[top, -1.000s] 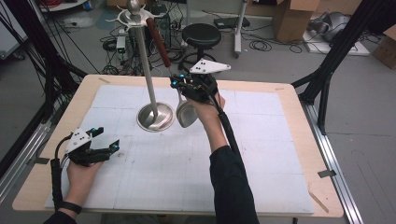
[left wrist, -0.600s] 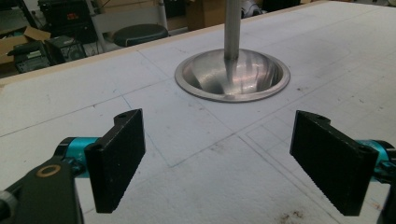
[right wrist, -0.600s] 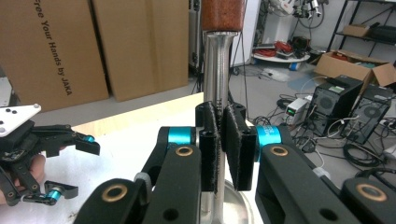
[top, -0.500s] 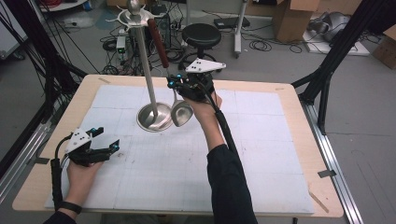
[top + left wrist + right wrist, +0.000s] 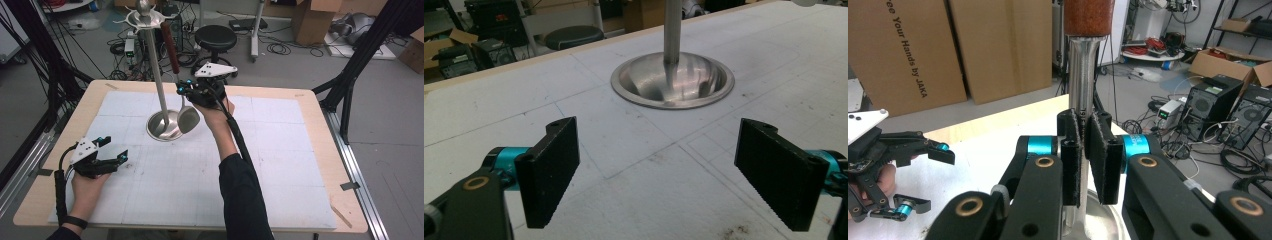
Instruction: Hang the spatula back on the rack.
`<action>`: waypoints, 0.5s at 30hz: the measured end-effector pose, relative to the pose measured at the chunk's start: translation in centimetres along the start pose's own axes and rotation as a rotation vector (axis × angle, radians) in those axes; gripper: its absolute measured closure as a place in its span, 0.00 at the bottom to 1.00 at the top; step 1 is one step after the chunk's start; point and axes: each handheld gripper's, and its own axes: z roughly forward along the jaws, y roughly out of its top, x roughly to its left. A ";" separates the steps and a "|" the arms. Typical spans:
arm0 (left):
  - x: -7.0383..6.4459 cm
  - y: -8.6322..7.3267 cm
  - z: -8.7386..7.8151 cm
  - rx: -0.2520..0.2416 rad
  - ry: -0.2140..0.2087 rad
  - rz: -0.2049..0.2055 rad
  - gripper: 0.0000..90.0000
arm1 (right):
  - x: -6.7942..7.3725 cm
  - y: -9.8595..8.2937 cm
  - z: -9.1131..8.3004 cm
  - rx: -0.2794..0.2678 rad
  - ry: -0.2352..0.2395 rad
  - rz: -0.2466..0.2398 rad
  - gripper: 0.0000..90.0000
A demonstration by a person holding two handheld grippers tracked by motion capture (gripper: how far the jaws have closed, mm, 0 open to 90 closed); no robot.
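White surface [image 5: 280,165], cluttered lab behind. Ladle [image 5: 183,102] hung on stand [image 5: 155,75], bowl beside stand base [image 5: 672,80]. Right gripper [image 5: 1087,150] jaws closed on metal ladle handle below brown grip. Left gripper [image 5: 669,175] jaws wide open, empty, base ahead of them. Step judged: ladle unhooking. Next: lift clear of hook.

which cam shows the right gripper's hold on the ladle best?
Right gripper view: its fingers pinch the ladle on its steel shaft, below the brown grip. High view shows the right gripper at mid-handle, with the bowl hanging beside the stand's base. Left gripper view shows that base.
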 end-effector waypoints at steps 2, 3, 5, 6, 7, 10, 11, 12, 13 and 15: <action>0.0 0.0 0.0 0.000 0.000 0.000 0.21 | 0.0 0.0 0.1 -0.002 -0.001 -0.001 0.93; 0.0 0.0 0.0 0.000 0.000 0.000 0.21 | 0.0 0.0 0.1 -0.002 -0.001 -0.001 0.93; 0.0 0.0 0.0 0.000 0.000 0.000 0.21 | 0.0 0.0 0.1 -0.003 -0.008 -0.007 0.92; 0.0 0.0 0.0 0.000 0.000 0.000 0.21 | 0.0 0.0 0.1 -0.004 -0.010 -0.007 0.91; 0.0 0.0 0.0 0.000 -0.001 -0.001 0.21 | 0.0 0.0 0.0 -0.004 -0.019 -0.004 0.84; 0.0 0.0 0.0 0.000 -0.001 -0.001 0.21 | 0.0 0.0 -0.1 0.009 -0.028 -0.007 0.79; 0.0 0.0 0.0 0.000 -0.001 0.000 0.21 | 0.0 0.1 -0.2 0.011 -0.031 -0.007 0.77; 0.0 0.0 0.0 0.000 -0.001 -0.001 0.21 | 0.1 0.1 -0.3 0.016 -0.039 -0.010 0.71; 0.0 0.0 0.0 0.000 -0.001 -0.001 0.21 | 0.1 0.1 -0.4 0.020 -0.049 -0.016 0.67; 0.0 0.0 0.0 0.000 -0.001 -0.002 0.21 | 0.2 0.2 -0.7 0.023 -0.066 -0.031 0.60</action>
